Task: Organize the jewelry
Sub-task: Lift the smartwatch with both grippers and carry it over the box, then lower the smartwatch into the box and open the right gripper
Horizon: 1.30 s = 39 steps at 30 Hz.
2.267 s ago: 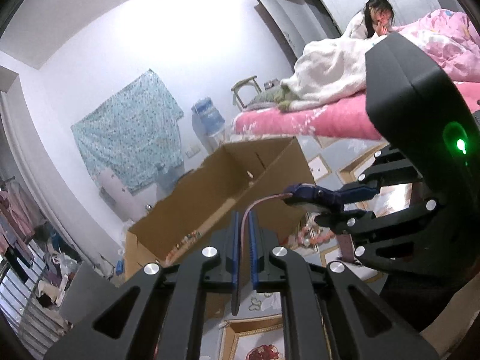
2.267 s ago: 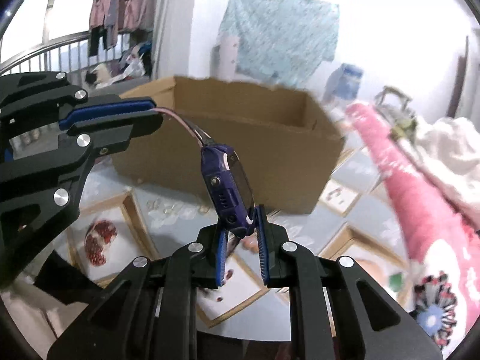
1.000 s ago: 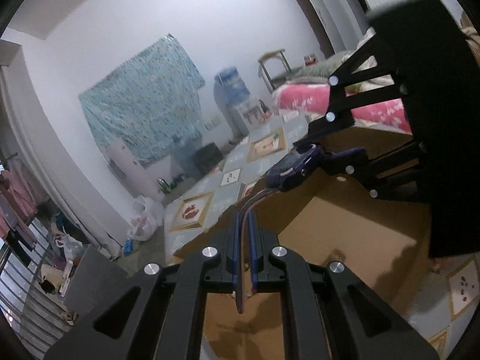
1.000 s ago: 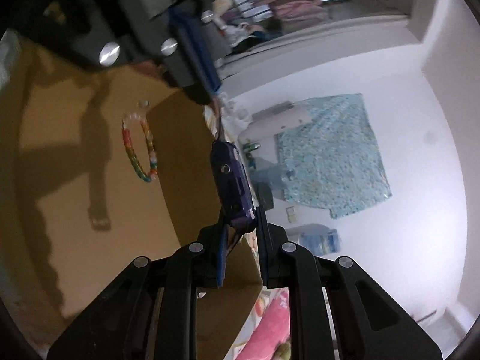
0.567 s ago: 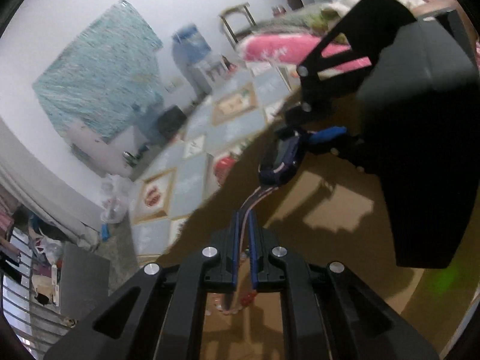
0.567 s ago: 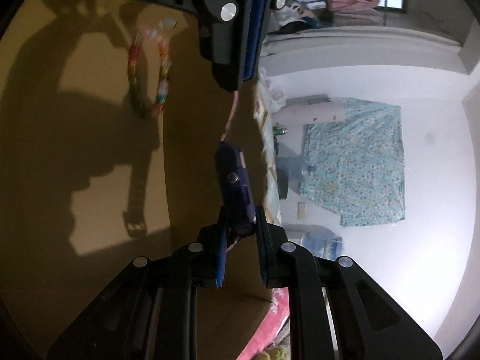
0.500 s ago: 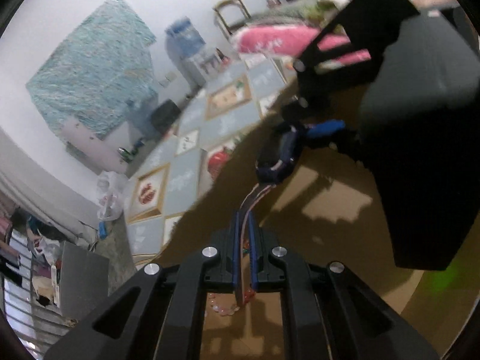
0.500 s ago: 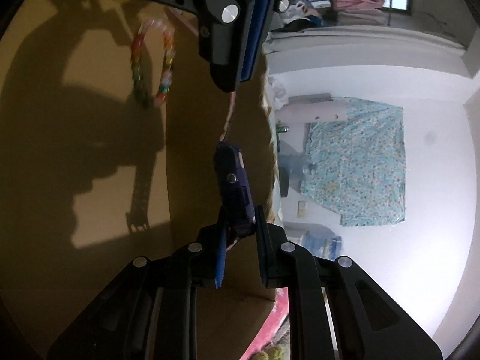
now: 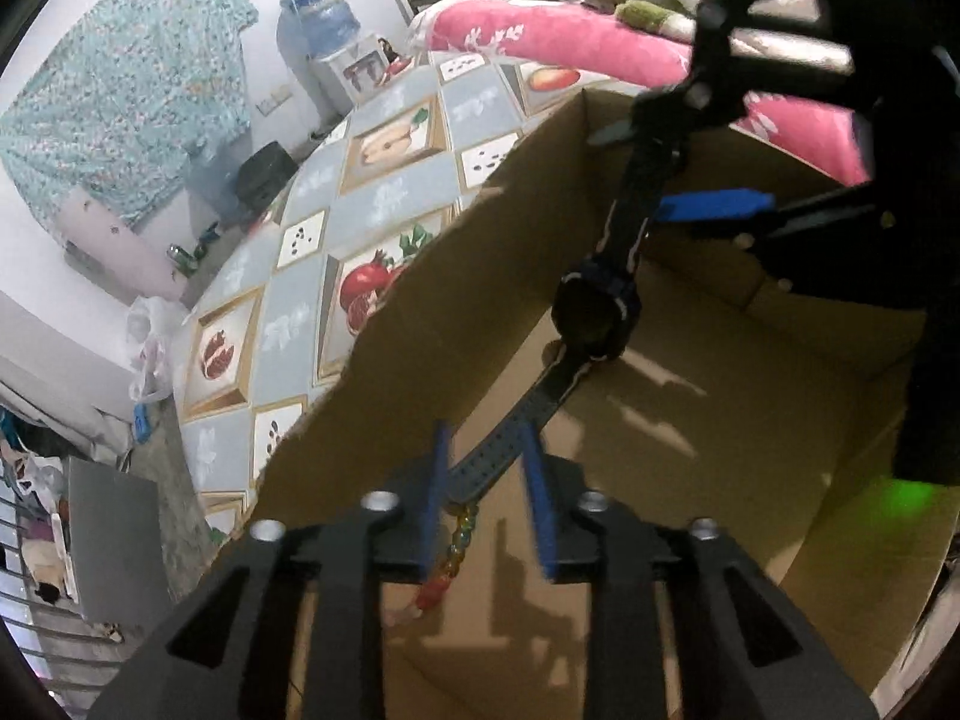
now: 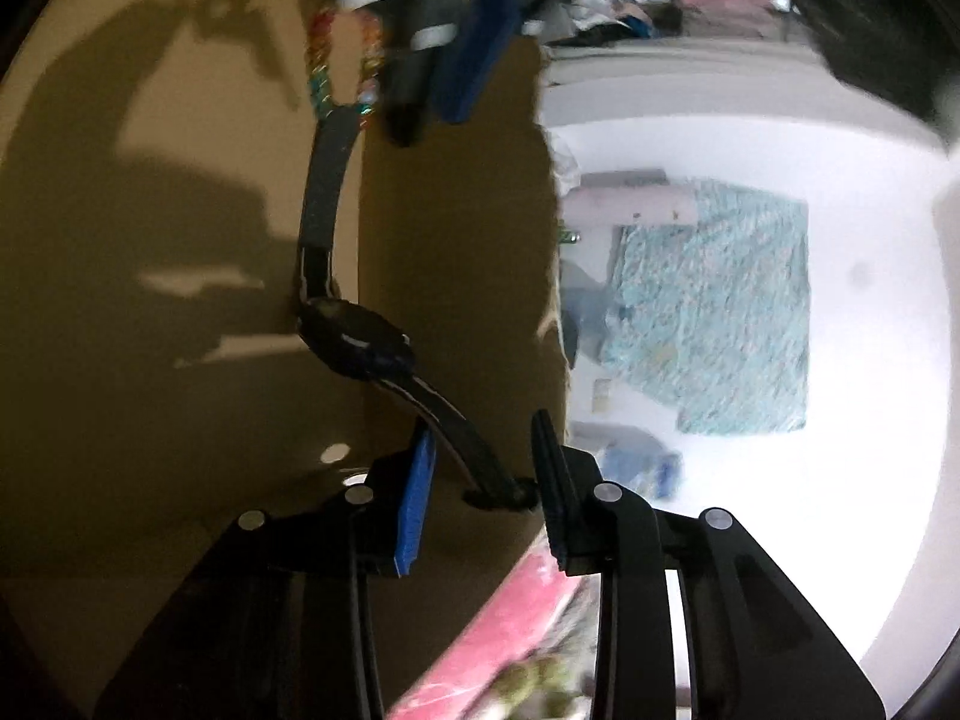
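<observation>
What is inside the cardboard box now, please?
Inside the cardboard box a dark watch hangs over the bottom, and a colourful bead bracelet lies on it. The left gripper hides part of the bracelet and the floor beneath.

Two black skeletal grippers: left gripper [image 9: 489, 495] and right gripper [image 10: 480, 492], angular linkage arms with triangular cut-outs, round silver screws [image 9: 380, 501], blue pads [image 10: 414, 504] lining fingers, green indicator glow [image 9: 909, 495] on housing.

Dark navy watch [image 9: 591, 315], multicoloured bead bracelet [image 9: 453, 546], plain brown cardboard box [image 9: 750, 420].
</observation>
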Each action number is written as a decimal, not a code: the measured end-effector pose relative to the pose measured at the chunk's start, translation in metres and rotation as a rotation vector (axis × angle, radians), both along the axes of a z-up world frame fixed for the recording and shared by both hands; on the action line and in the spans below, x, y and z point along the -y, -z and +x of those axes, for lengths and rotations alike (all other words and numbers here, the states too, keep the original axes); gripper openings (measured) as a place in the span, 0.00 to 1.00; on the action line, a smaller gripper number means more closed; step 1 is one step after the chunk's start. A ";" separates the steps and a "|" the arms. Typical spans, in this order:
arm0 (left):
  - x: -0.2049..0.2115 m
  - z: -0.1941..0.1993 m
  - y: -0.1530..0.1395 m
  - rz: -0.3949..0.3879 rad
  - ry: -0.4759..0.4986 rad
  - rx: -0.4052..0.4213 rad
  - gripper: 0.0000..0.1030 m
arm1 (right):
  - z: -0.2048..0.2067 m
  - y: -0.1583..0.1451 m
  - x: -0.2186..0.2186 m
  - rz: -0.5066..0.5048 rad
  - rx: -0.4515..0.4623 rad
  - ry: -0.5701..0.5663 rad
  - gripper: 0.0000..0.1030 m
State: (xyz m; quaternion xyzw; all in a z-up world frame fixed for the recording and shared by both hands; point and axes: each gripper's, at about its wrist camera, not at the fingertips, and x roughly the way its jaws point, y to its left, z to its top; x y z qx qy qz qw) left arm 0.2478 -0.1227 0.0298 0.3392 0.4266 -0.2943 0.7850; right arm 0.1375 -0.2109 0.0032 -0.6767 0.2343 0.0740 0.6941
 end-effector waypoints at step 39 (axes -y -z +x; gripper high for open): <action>-0.215 -0.178 -0.046 -0.622 -0.557 0.154 0.81 | 0.005 -0.084 -0.050 0.744 -0.408 0.430 0.42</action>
